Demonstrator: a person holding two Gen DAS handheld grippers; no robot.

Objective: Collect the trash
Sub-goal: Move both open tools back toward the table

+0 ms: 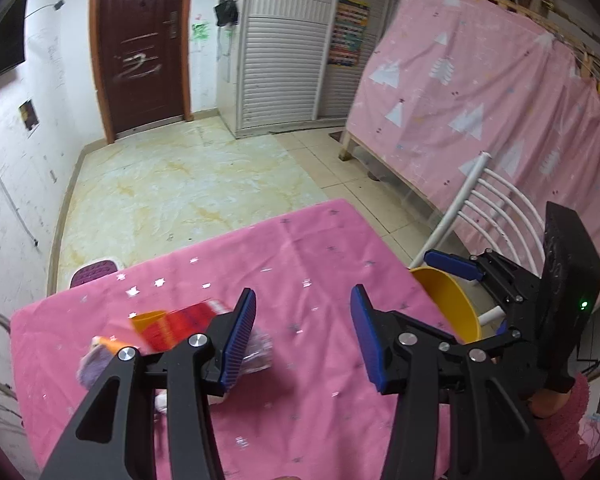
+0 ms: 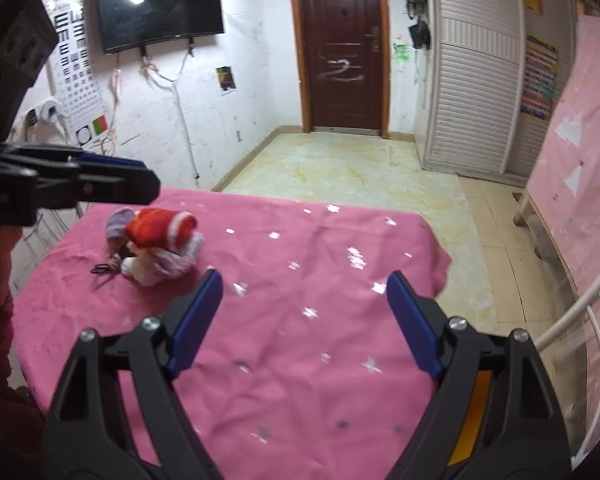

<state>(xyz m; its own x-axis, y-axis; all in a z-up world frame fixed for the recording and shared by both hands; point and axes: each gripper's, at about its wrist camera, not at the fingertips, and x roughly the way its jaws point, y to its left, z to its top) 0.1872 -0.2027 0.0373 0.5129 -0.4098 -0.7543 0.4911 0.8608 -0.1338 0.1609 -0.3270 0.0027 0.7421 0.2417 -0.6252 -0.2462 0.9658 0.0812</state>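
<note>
Pink tablecloth carries a trash pile of red and clear wrappers at 10 o'clock. Left gripper and right gripper are both spread wide, empty. Yellow bin sits at table's 3 o'clock edge.

A lived-in home room: brown entry door, wall-mounted TV, white louvred wardrobe, eye chart, pink-curtained bunk bed.

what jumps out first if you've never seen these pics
The pile of wrappers, red on top, sits alone at the far left of the pink tablecloth. Both open claws frame it: the left claw hovers beside it, the right claw nearer. A yellow bin waits off the table's right edge.
</note>
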